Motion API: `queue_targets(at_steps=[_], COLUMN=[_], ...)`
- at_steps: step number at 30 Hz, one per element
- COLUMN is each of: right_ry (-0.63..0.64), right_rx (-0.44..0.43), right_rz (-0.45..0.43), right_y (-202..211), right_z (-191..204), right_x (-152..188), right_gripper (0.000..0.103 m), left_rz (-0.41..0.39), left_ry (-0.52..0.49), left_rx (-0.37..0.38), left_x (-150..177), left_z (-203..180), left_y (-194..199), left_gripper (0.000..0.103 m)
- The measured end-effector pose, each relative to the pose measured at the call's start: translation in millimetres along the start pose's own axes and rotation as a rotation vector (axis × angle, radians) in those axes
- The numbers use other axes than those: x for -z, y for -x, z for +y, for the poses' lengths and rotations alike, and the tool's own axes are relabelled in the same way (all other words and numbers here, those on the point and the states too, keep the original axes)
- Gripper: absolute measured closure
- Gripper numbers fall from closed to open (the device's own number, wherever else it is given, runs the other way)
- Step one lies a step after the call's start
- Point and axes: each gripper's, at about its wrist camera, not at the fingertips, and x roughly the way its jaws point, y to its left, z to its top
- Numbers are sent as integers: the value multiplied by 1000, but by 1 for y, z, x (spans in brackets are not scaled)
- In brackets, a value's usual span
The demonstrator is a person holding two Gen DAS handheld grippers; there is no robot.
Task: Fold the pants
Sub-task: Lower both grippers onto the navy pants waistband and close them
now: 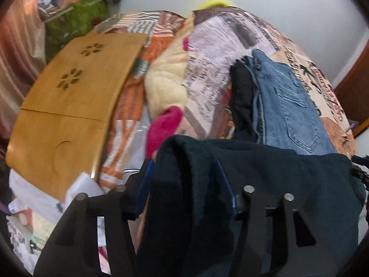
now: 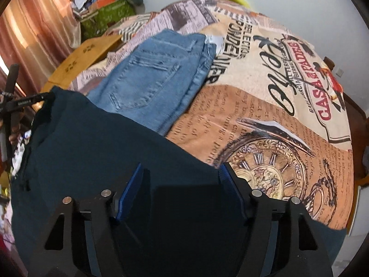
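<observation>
Now my left tongs (image 1: 184,184) and right tongs (image 2: 180,184) straddle dark pants (image 2: 92,143) at lower frame; whether clenched, I cannot tell.

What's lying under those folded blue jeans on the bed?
The blue jeans rest on a printed bedspread with newspaper and clock motifs; a black garment lies against one side. Whatever sits directly beneath the jeans is covered.

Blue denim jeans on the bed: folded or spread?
Folded: the blue denim jeans lie as a compact stack, back pocket up, layered edges visible.
</observation>
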Motion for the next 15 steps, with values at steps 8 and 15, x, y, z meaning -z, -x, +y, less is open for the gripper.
queue_targets(at_steps=[8, 15], right_ry=[69, 119], right_rx=[-54, -74], right_rz=[24, -8], right_y=[-21, -19], right_z=[-1, 13], right_x=[-8, -9], right_gripper=[52, 90], left_rz=[65, 26], left_ry=[-21, -27], left_rx=[-3, -64], left_x=[-11, -15], left_z=[-15, -22], left_y=[-27, -25], left_gripper=[71, 82])
